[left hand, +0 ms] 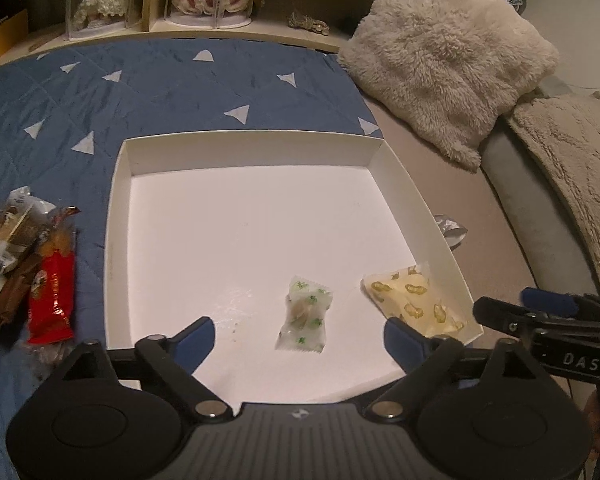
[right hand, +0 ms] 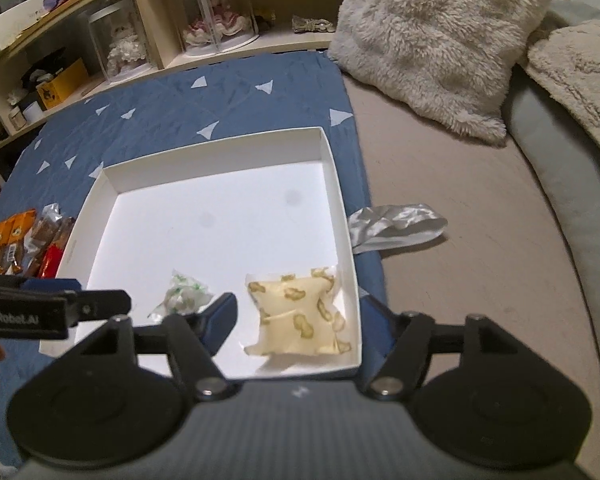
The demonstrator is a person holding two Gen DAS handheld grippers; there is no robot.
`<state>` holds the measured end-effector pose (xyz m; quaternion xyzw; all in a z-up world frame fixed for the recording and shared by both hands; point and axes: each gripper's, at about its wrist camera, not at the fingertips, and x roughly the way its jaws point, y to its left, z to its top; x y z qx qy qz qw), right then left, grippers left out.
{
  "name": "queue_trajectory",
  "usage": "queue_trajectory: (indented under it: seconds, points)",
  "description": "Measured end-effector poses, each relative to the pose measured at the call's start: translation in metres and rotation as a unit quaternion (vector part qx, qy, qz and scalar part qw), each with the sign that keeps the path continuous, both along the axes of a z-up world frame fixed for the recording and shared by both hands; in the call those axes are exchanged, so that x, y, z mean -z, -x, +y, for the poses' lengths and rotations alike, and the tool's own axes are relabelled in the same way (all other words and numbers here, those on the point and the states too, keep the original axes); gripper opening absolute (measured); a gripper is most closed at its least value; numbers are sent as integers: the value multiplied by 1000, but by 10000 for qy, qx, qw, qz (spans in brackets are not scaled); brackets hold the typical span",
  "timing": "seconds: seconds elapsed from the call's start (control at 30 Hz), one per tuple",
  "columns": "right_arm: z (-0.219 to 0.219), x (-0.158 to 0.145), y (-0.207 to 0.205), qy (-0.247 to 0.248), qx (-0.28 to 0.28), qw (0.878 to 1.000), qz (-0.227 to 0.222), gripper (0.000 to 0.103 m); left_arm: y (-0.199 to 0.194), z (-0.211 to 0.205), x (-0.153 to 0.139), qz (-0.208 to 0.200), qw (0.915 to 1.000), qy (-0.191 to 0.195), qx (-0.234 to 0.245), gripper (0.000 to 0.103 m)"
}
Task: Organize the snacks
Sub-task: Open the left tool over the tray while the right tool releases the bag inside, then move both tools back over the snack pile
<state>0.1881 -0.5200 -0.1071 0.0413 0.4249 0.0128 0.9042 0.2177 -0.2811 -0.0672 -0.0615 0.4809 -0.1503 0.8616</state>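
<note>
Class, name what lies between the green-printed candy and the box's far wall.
Nothing: only bare white box floor beyond the green-printed candy, clearest in the left wrist view.

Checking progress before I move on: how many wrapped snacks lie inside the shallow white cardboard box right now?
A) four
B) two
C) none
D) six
B: only the small clear wrapper with green prints and the pale yellow packet with peanut prints lie on the floor of the shallow white cardboard box; the pile of red and brown snack bars is still outside it on the blue quilt.
</note>
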Motion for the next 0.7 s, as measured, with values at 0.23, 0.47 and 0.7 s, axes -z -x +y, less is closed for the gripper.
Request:
queue_trajectory:
  seconds: [0.23,0.47,0.7]
  points:
    - [3,-13,19,102,121,9996,-223,103,14,15,-8,-73,9999,-66,76,103]
    - [13,-20,34,356,131,9988,-308,103,28,36,-18,-251,9996,-66,82,103]
    - [27,-30,44,263,168,9988,-390,103,38,68,-31,-460,9989,-44,-25,103]
